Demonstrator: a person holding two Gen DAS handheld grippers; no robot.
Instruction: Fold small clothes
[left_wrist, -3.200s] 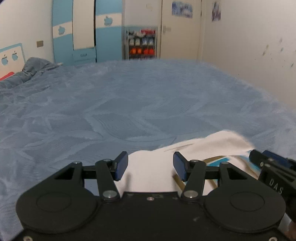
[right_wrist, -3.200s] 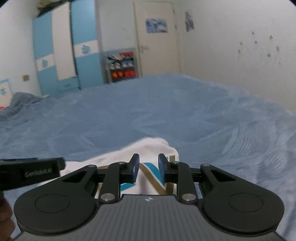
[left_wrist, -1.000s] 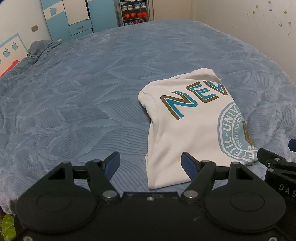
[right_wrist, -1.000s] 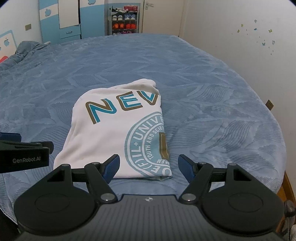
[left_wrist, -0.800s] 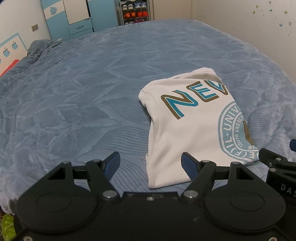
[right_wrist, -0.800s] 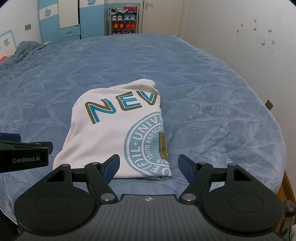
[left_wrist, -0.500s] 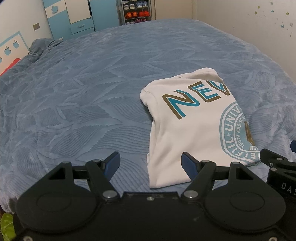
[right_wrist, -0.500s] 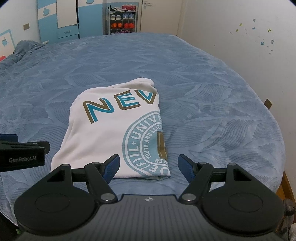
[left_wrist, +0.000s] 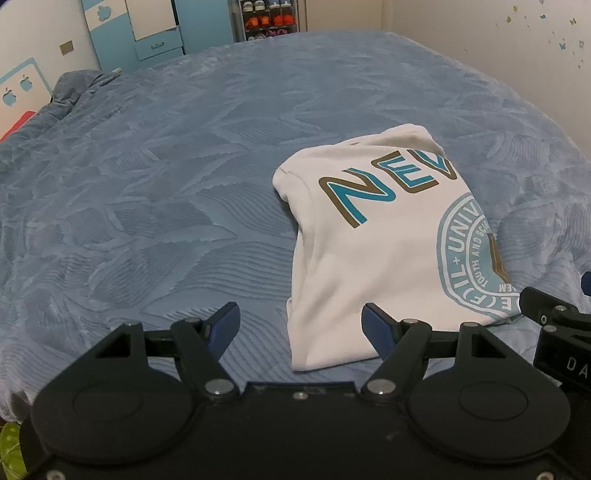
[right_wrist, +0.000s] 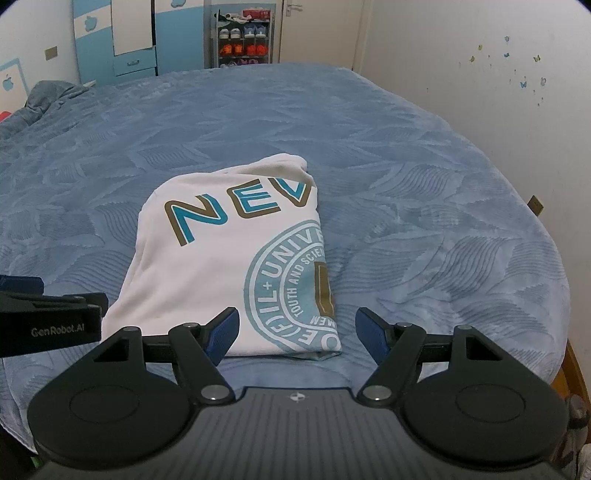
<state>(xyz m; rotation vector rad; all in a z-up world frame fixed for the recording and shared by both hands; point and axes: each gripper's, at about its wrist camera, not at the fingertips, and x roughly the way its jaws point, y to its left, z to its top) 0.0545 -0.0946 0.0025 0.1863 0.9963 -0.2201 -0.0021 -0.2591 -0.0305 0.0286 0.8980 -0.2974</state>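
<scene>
Just beyond both grippers' fingers (right_wrist: 221, 334), shirt (right_wrist: 221, 266)

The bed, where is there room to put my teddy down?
The blue bedspread lies bare left of the folded white T-shirt, up to the crumpled bedding. Also between shirt and right wall. The near edge is crowded.

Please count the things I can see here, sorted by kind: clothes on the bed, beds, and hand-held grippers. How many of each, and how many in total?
Clothes: 1, a folded white shirt
Beds: 1, the blue bed
Hand-held grippers: 2, left hand-held gripper and right hand-held gripper, both open
Total: 4
</scene>
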